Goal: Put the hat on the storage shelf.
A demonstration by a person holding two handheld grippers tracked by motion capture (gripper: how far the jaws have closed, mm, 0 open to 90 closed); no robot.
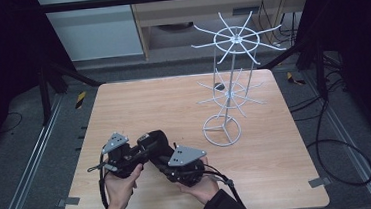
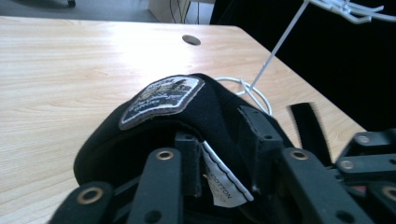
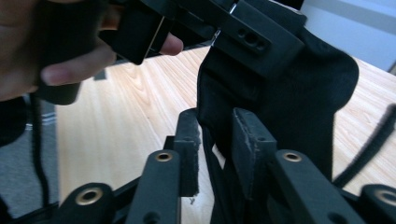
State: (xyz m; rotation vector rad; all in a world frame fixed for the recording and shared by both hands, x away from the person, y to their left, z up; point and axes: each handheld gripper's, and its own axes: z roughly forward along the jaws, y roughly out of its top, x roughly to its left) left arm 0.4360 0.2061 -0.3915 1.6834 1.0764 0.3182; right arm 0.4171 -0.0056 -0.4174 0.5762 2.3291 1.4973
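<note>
A person holds a claw in each hand over the near part of a light brown wooden desk (image 1: 139, 113). Between the two claws is a soft black cloth cap with a grey sewn-on badge (image 1: 152, 141). The cap is up off the desk, near the front edge and a bit left of the middle.

The left claw (image 1: 136, 154) is closed on the cap. In the left gripper view its two black jaws pinch the inside edge of the cap (image 2: 196, 116), right by a small white tag with the word COTTON (image 2: 223, 183). The grey badge (image 2: 162, 99) sits on top of the cap and faces up. A black strap (image 2: 309, 130) sticks up from the cap on the right side.

The right claw (image 1: 162, 162) is closed on the cap too. In the right gripper view its jaws squeeze a fold of the black cloth (image 3: 299, 93) between them. The left hand (image 3: 51, 60) and its claw show just past the cap, very close.

The person's left hand (image 1: 120, 186) and right hand (image 1: 200, 187) come in from the bottom of the high view.

A tall white wire rack with a round base and two wheels of spokes (image 1: 229, 76) stands on the desk, farther back and to the right. It is apart from the cap. A small dark round hole (image 1: 218, 87) is in the desk near the back edge.
</note>
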